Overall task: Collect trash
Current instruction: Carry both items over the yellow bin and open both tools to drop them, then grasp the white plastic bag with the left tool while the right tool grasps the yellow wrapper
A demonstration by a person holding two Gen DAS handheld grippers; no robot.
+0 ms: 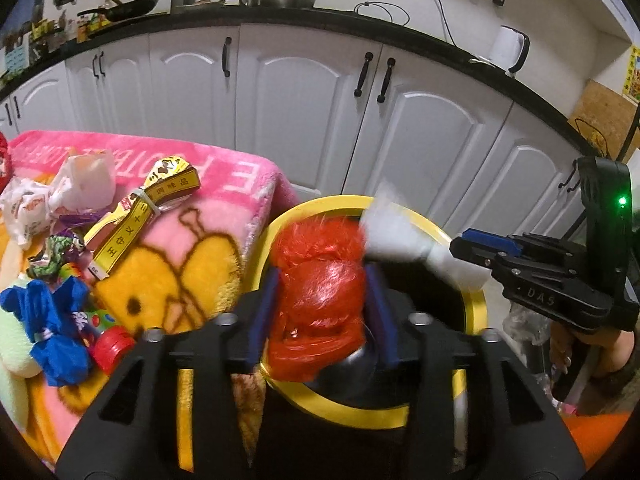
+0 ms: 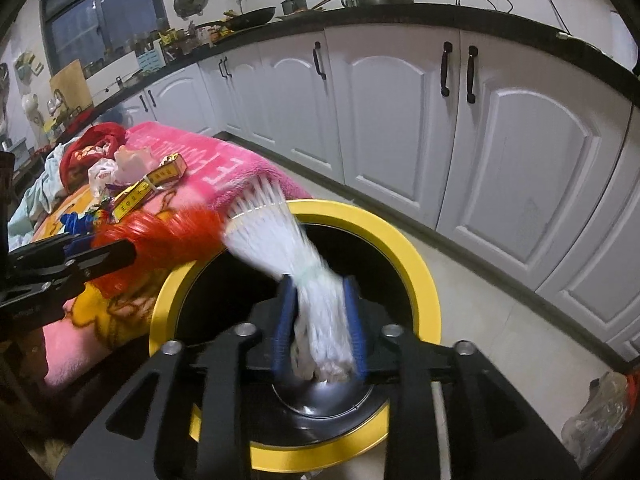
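The pink blanket [image 1: 224, 184] on the counter carries much trash that is not yet collected: white wrappers [image 1: 52, 196], a yellow box [image 1: 160, 188], a blue bag [image 1: 48, 312]. Beside it stands the yellow-rimmed bin [image 2: 404, 248]. Over its mouth the left claw [image 1: 320, 300] has a red plastic bag [image 1: 320, 280] between loosened jaws, and the right claw [image 2: 320, 320] a white bundle [image 2: 316, 300] likewise; both seem about to drop.

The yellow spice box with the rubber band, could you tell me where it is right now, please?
In the left wrist view the yellow spice box lies on the pink blanket, left of the yellow-rimmed bin, just right of the crumpled white wrappers.
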